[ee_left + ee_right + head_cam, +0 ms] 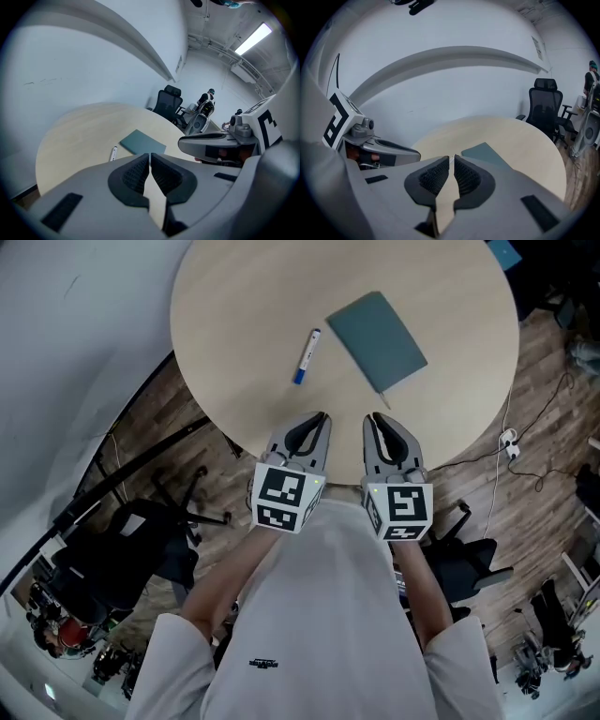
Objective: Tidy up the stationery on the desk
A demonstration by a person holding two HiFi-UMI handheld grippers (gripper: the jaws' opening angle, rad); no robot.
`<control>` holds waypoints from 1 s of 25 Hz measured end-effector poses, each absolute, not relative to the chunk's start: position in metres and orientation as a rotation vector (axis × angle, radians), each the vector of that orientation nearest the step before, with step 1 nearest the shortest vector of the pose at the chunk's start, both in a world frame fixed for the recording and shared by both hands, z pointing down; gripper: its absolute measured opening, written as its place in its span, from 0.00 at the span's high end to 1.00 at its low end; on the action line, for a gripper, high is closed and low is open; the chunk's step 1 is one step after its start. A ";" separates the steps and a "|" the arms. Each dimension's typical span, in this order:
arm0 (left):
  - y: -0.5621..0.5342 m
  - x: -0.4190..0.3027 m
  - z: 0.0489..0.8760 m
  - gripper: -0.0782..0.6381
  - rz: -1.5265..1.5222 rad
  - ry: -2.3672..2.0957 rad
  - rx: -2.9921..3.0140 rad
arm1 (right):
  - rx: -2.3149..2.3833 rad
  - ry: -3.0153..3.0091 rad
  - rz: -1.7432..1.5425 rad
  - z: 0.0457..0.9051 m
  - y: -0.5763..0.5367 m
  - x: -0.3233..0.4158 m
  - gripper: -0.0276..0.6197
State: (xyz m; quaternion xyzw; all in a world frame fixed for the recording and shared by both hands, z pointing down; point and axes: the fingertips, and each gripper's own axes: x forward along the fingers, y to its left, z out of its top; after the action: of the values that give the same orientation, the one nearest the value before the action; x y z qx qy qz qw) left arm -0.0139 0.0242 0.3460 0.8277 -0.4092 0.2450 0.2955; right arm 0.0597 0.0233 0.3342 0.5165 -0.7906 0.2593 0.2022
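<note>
Round table (234, 315): pale wood-grain top, smooth and matte. On it is a teal notebook (377, 340), a flat rectangle with a plain cover, lying at an angle near the table's middle. Just left of it, not touching, lies a pen (306, 356): a slim white barrel, with the blue end pointing toward you.

Your left gripper (322, 415) is grey moulded plastic with black ribbed pads and a black-and-white marker cube at the back. Its jaws are pressed together with nothing between them. Your right gripper (376, 415) is the same build. Its jaws are closed to a hairline slit and also hold nothing.

The two grippers sit side by side over the near table edge, tips aimed toward the stationery and well short of it. Neither the pen nor the notebook is touched.
</note>
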 end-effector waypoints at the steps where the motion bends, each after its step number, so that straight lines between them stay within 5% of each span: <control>1: 0.021 -0.011 0.350 0.85 0.654 -1.085 2.195 | 1.439 -2.199 0.726 0.339 0.020 0.064 0.87; 25: -0.019 0.068 0.447 0.84 0.616 -1.078 2.017 | 1.292 -2.121 0.747 0.437 -0.050 0.148 0.86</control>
State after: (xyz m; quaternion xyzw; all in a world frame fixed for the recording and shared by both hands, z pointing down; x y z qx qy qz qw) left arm 0.0679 -0.0186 0.4468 0.7887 -0.4215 0.2408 0.3772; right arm 0.1483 -0.0495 0.4368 0.4795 -0.7874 0.2771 0.2706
